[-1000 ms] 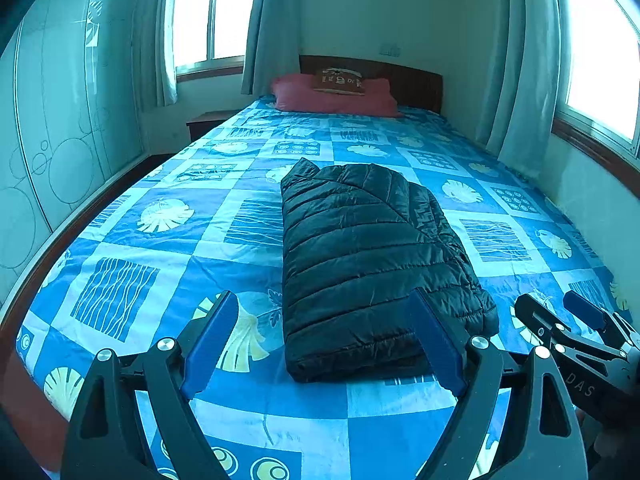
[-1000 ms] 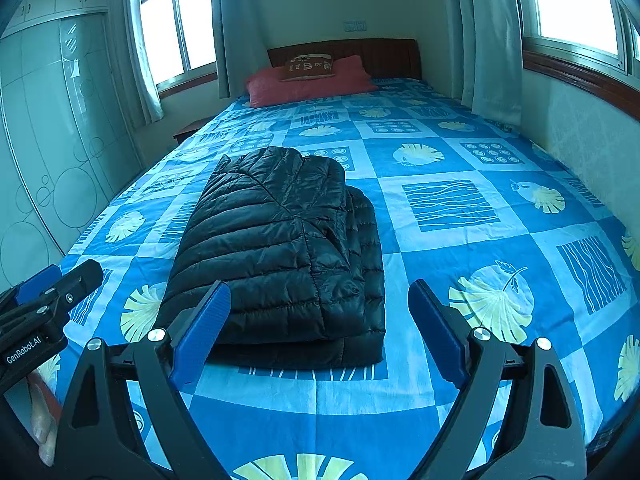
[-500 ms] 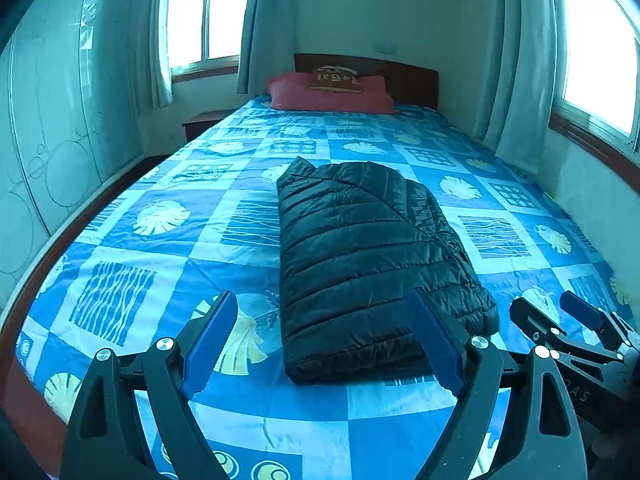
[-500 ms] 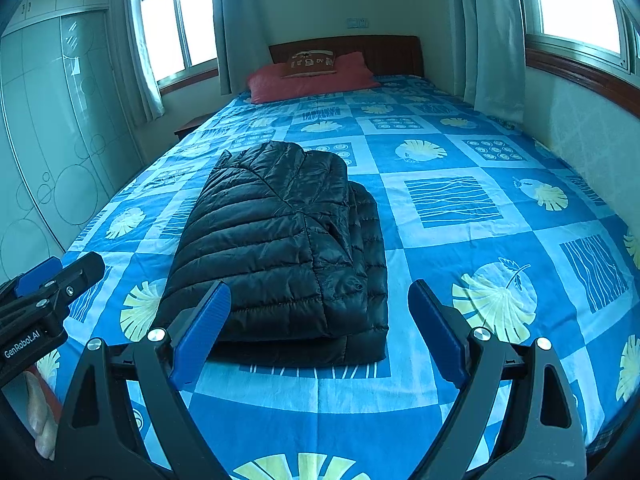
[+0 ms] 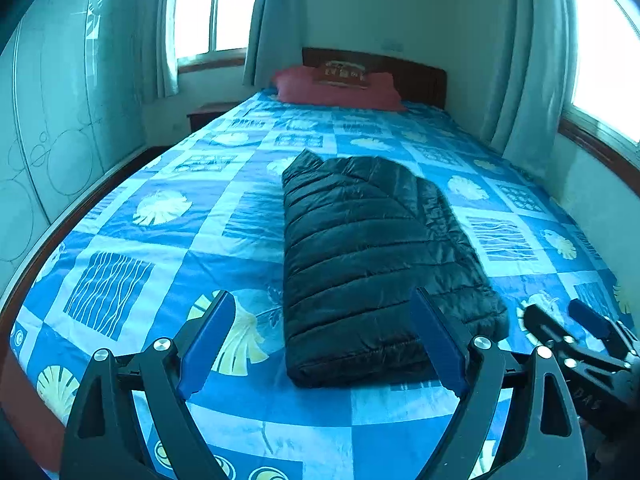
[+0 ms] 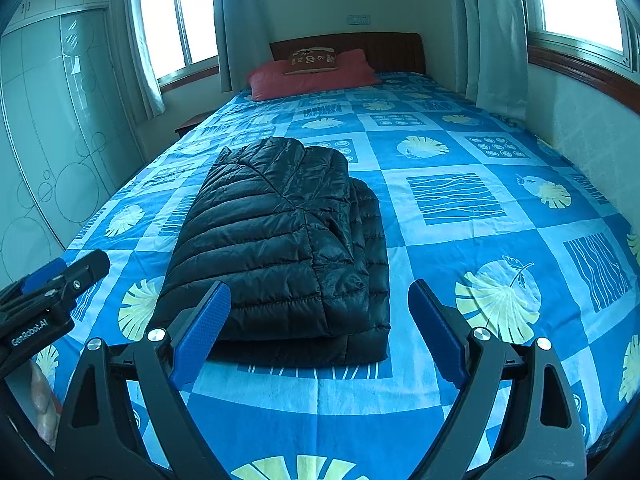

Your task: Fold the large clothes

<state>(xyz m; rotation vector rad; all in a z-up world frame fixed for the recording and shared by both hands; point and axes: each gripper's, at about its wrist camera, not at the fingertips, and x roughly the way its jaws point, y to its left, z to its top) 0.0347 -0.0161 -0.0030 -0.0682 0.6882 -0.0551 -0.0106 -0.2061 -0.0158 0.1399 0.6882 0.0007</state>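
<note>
A black quilted puffer jacket lies folded into a long rectangle on the blue patterned bed; it also shows in the right wrist view. My left gripper is open and empty, held back from the jacket's near edge. My right gripper is open and empty, also short of the near edge. The right gripper shows at the right edge of the left wrist view, and the left gripper at the left edge of the right wrist view.
Red pillows and a dark wooden headboard stand at the far end. A wardrobe lines the left side, a nightstand sits beside the bed, and a wall with curtained windows runs along the right.
Both grippers have drawn back and risen slightly from the jacket; both stay open. The jacket has not moved.
</note>
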